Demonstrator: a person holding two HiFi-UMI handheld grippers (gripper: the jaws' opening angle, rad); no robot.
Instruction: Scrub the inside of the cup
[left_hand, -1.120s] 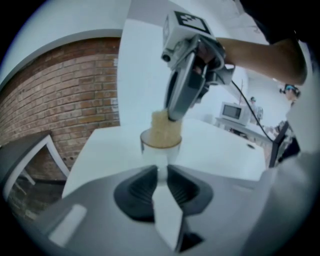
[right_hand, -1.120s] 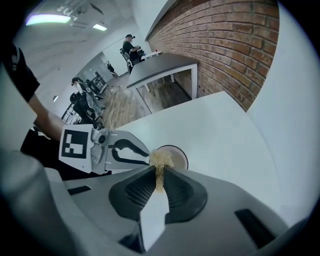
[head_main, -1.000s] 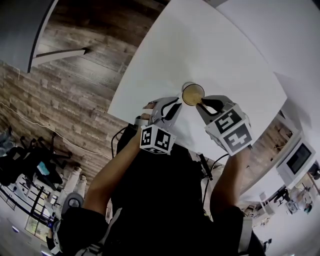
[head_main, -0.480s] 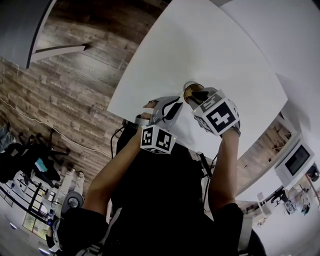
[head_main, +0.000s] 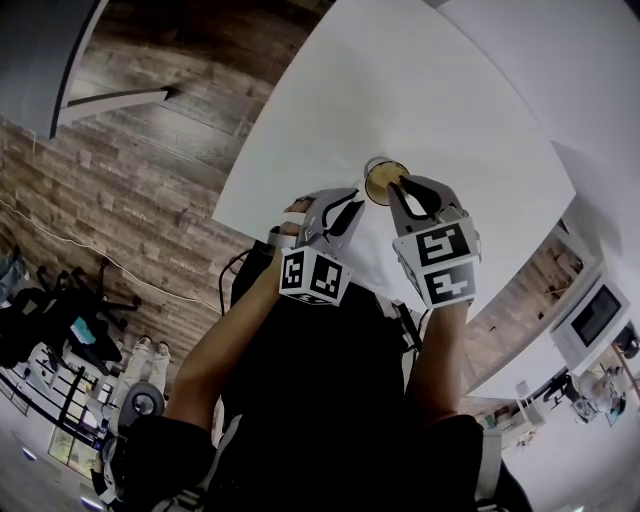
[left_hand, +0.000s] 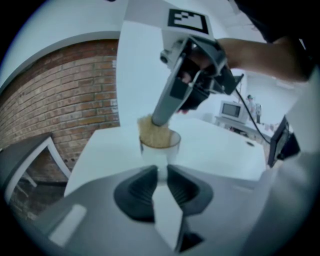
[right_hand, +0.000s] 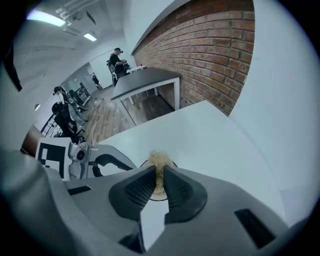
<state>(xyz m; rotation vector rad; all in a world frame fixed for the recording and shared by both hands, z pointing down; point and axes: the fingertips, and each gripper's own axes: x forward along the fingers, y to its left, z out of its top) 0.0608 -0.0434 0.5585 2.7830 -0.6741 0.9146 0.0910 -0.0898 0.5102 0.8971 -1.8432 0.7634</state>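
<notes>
My left gripper (left_hand: 161, 174) is clamped on the lower part of the one clear cup (left_hand: 160, 147), over the white tabletop (left_hand: 220, 150); I can't tell whether the cup rests on it. My right gripper (right_hand: 159, 176) is pinched tight on the single tan scrubber (right_hand: 160, 162), which sits in the cup's mouth with its tuft above the rim. Behind the cup is a brick wall (left_hand: 60, 95). Beyond the tabletop are wood floor (head_main: 150, 180) and a dark table (right_hand: 145, 80).

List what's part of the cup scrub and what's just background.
In the job: cup; tan scrubber; left gripper, shut on the cup; right gripper, shut on the scrubber.
Just around: white table; dark table; microwave-like box; people.
</notes>
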